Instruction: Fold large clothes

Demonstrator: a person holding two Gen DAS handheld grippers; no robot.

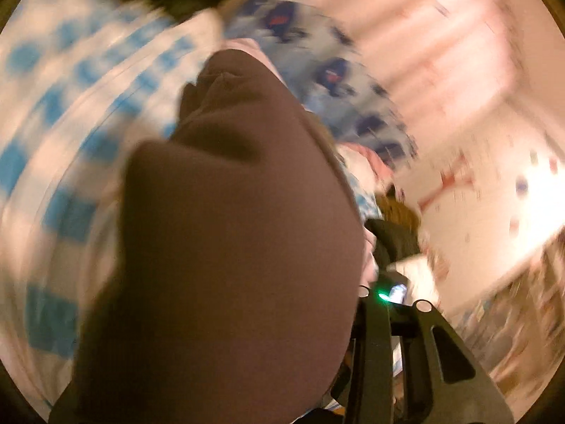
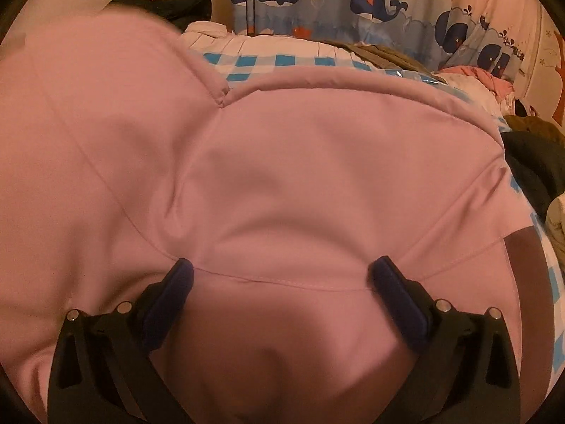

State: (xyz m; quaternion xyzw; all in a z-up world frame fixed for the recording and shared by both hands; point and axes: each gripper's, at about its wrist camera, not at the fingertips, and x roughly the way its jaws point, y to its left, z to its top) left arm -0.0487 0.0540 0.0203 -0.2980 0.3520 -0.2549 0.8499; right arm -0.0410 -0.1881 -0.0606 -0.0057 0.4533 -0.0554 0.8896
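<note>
We see the garment (image 2: 282,176) spread on the bed (image 2: 268,63), filling its near part. Behind the bed hangs the curtain (image 2: 353,0). Clothes (image 2: 491,81) lie piled at the bed's far right corner, a jacket (image 2: 166,5) at its far left.

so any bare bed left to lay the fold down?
One bare strip of blue-checked sheet, between the pink garment and the whale curtain. Right edge is crowded with dark clothes. Left wrist view is too blurred to judge.
</note>
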